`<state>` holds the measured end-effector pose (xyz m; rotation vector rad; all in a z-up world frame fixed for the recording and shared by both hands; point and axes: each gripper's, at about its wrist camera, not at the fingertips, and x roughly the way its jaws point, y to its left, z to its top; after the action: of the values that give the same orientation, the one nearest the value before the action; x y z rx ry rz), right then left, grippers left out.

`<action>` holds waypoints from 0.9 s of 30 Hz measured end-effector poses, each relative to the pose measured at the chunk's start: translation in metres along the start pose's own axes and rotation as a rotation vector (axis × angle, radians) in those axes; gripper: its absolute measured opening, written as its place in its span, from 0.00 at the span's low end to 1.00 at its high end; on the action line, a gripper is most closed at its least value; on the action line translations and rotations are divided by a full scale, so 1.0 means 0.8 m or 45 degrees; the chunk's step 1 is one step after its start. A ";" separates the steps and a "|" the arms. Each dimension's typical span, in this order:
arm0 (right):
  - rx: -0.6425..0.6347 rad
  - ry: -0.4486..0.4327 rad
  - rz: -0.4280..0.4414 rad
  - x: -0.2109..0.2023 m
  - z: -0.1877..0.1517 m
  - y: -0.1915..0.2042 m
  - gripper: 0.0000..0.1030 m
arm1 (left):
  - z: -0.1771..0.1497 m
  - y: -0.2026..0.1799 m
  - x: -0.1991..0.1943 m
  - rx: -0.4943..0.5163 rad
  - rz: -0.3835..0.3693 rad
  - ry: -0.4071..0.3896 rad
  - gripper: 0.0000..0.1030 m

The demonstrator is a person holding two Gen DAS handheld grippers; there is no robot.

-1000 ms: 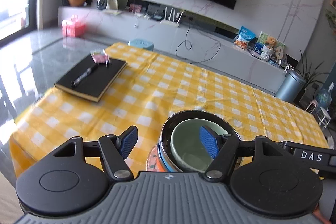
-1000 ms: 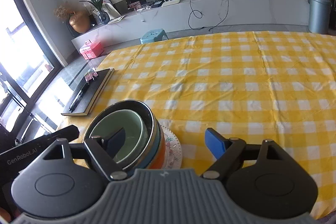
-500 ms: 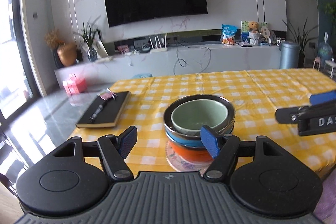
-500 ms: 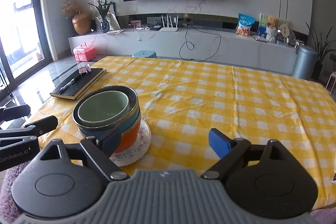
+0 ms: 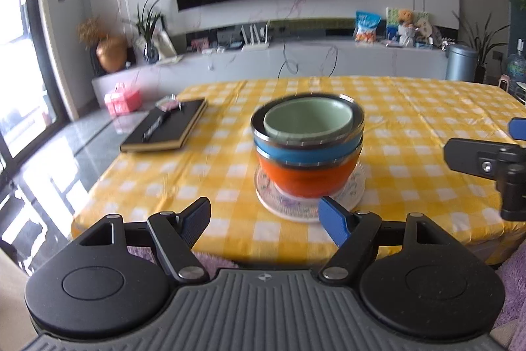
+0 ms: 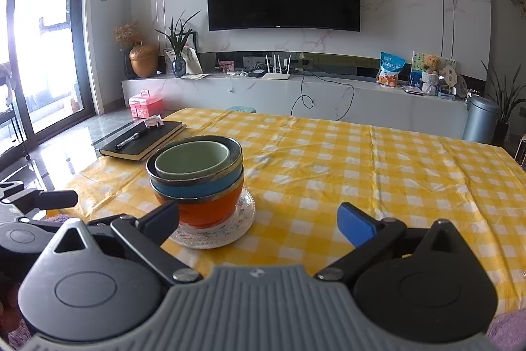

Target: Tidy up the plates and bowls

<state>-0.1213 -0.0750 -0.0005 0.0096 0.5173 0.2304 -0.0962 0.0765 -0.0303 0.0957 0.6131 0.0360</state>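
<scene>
A stack of bowls stands on a patterned glass plate (image 5: 353, 191) near the table's front edge: an orange bowl (image 5: 305, 178) at the bottom, a blue bowl (image 5: 305, 150) on it, a green bowl (image 5: 307, 119) nested on top. In the right wrist view the stack (image 6: 197, 183) stands on the plate (image 6: 243, 219) at left of centre. My left gripper (image 5: 264, 219) is open and empty, in front of the stack and clear of it. My right gripper (image 6: 259, 219) is open and empty, just right of the stack; it also shows in the left wrist view (image 5: 486, 157).
A black notebook (image 5: 164, 129) with a pen (image 5: 153, 129) lies at the table's far left. The table has a yellow checked cloth (image 6: 378, 180). Beyond it are a TV wall, a low cabinet, a pink box (image 6: 145, 102) on the floor and a grey bin (image 6: 480, 120).
Both grippers have pulled back and down from over the bowl stack toward the table's front edge. The views have levelled out. The stack stays on its plate.
</scene>
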 end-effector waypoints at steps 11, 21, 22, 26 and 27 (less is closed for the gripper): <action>0.029 0.057 -0.028 0.024 -0.020 -0.011 0.97 | -0.012 -0.012 0.008 0.001 0.007 0.001 0.85; 0.102 0.115 -0.011 0.039 -0.033 -0.028 0.97 | -0.018 -0.019 0.018 0.036 0.022 0.060 0.85; 0.104 0.119 -0.009 0.040 -0.034 -0.028 0.97 | -0.018 -0.020 0.018 0.038 0.025 0.064 0.85; 0.104 0.138 -0.004 0.044 -0.035 -0.028 0.97 | -0.018 -0.020 0.017 0.043 0.027 0.068 0.85; 0.103 0.141 -0.003 0.045 -0.036 -0.027 0.97 | -0.019 -0.020 0.017 0.043 0.027 0.068 0.85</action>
<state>-0.1000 -0.0898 -0.0444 0.0756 0.6367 0.2084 -0.0935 0.0623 -0.0523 0.1346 0.6666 0.0486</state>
